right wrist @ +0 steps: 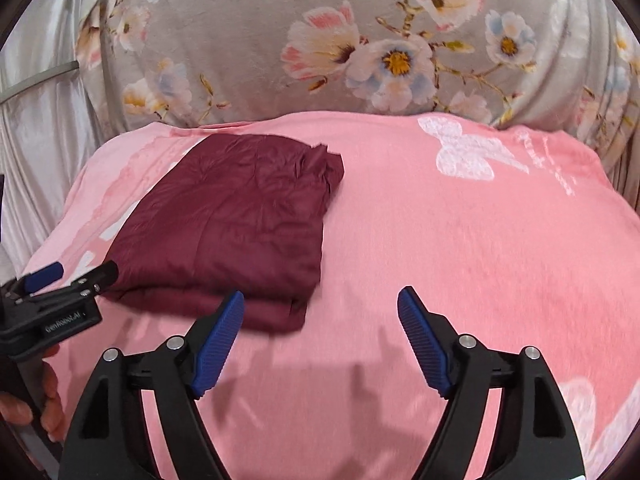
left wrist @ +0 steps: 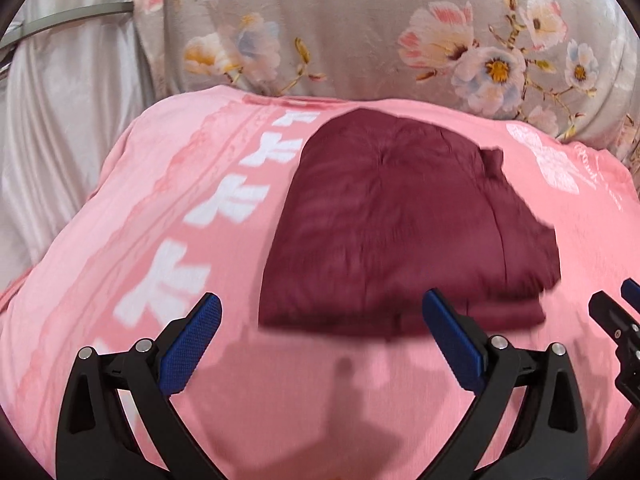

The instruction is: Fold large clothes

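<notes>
A dark maroon garment [left wrist: 400,232] lies folded into a thick rectangle on a pink blanket [left wrist: 120,240]. In the right wrist view the garment [right wrist: 232,232] sits left of centre. My left gripper [left wrist: 320,308] is open and empty, just in front of the garment's near edge. My right gripper [right wrist: 320,304] is open and empty, at the garment's near right corner, above the pink blanket [right wrist: 480,260]. The left gripper also shows at the left edge of the right wrist view [right wrist: 68,280], and the right gripper's tip at the right edge of the left wrist view [left wrist: 616,304].
A grey floral cover [right wrist: 360,40] rises behind the pink blanket. Silvery satin fabric [left wrist: 60,120] hangs at the left. A hand [right wrist: 24,404] holds the left gripper's handle at the lower left.
</notes>
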The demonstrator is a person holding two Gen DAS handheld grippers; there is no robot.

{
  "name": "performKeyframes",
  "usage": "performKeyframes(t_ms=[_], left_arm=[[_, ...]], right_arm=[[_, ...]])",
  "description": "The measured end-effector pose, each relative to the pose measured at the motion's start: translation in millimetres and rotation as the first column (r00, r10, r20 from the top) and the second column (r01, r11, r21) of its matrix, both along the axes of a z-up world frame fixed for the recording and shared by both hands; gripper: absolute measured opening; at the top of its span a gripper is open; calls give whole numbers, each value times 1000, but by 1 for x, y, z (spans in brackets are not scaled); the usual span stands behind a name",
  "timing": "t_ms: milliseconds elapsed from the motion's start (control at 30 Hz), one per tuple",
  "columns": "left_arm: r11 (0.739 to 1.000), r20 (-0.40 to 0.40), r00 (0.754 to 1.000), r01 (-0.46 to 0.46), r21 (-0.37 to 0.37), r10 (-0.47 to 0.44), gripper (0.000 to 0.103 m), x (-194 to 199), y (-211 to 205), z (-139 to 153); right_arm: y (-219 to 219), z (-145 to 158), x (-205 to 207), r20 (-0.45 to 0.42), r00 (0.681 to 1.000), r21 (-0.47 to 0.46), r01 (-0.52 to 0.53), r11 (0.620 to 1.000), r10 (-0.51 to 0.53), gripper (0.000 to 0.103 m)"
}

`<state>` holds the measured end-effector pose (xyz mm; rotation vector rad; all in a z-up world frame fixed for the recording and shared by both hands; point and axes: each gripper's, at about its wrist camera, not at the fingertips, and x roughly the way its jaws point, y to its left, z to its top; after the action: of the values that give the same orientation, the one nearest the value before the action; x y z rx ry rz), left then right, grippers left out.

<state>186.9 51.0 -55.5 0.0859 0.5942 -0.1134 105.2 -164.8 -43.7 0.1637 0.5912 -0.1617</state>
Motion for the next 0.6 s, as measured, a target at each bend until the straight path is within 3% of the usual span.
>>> performKeyframes(t_ms=[267,600], left_arm=[[1000,-53,999,0,1,0,98,-40,-2,-34],[999,-59,998,-20,36,22,98,-49,-10,-41]], right_arm=[[17,-23,-34,-39,999,-42,-15,999,13,83],[27,-27,-36,-49,999,-103,2,995,-7,86]])
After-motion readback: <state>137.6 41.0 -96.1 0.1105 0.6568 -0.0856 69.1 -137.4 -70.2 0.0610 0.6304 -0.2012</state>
